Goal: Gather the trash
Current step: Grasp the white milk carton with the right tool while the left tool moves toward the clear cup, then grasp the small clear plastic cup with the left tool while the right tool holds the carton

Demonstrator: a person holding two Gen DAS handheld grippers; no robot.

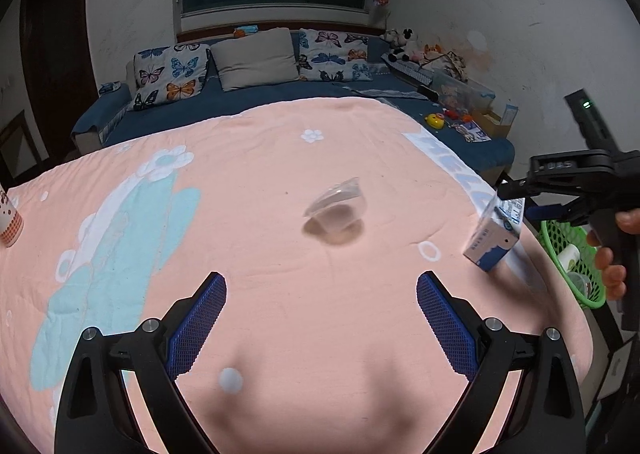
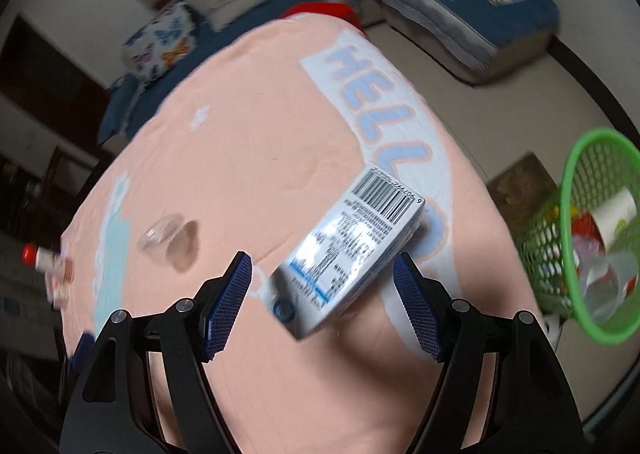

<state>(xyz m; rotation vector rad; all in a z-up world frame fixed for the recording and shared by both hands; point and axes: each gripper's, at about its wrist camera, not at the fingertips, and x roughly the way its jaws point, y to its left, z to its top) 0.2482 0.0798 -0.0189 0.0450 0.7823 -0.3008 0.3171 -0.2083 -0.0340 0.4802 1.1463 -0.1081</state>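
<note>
A blue and white carton (image 2: 352, 254) with a barcode lies tilted between the spread fingers of my right gripper (image 2: 322, 274), whose jaws stand open around it; whether a pad touches it I cannot tell. The carton also shows in the left wrist view (image 1: 496, 238), just under the right gripper (image 1: 516, 191). A clear plastic cup (image 1: 338, 209) lies on its side mid-table, also in the right wrist view (image 2: 160, 238). My left gripper (image 1: 320, 290) is open and empty, well short of the cup. A green mesh trash basket (image 2: 592, 238) with trash inside stands off the table's right edge.
The table wears a pink cloth (image 1: 260, 181) with flowers and HELLO lettering. A patterned paper cup (image 1: 10, 219) stands at the far left edge; a red-capped bottle (image 2: 44, 260) lies there too. A blue sofa (image 1: 280, 93) with cushions and toys stands behind.
</note>
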